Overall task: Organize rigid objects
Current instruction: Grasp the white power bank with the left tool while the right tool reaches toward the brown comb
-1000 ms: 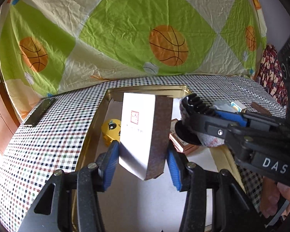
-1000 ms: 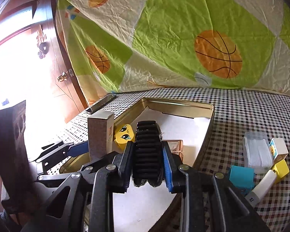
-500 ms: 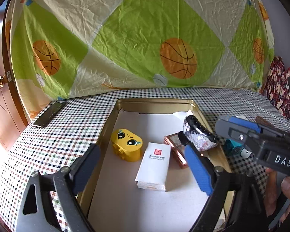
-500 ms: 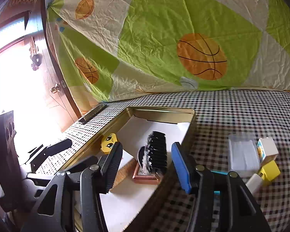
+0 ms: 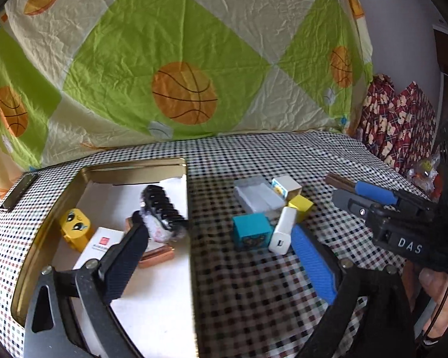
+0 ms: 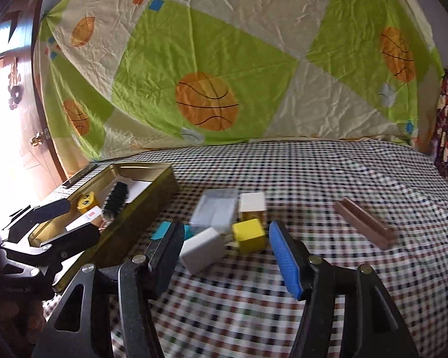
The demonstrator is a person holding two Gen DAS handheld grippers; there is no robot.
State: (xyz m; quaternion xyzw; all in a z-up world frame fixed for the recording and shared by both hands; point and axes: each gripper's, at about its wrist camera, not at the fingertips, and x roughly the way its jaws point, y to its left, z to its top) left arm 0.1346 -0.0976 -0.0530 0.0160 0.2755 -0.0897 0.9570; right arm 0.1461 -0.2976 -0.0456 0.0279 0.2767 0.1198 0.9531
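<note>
Left wrist view: left gripper (image 5: 221, 256) opening (nothing between its jaws) right of the gold tin (image 5: 134, 165); right gripper (image 6: 224, 253) spread, empty, farther right.

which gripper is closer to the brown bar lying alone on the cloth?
Right. The right gripper is just left of the brown bar; the left gripper sits over the gold tray.

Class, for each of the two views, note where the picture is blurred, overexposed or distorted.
Left wrist view: the checked tablecloth smears with motion blur near the lens, and fisheye curvature bends the gold metal tin. Right wrist view: the window area at left is blown out white, and the brown rectangular bar is blurred.
</note>
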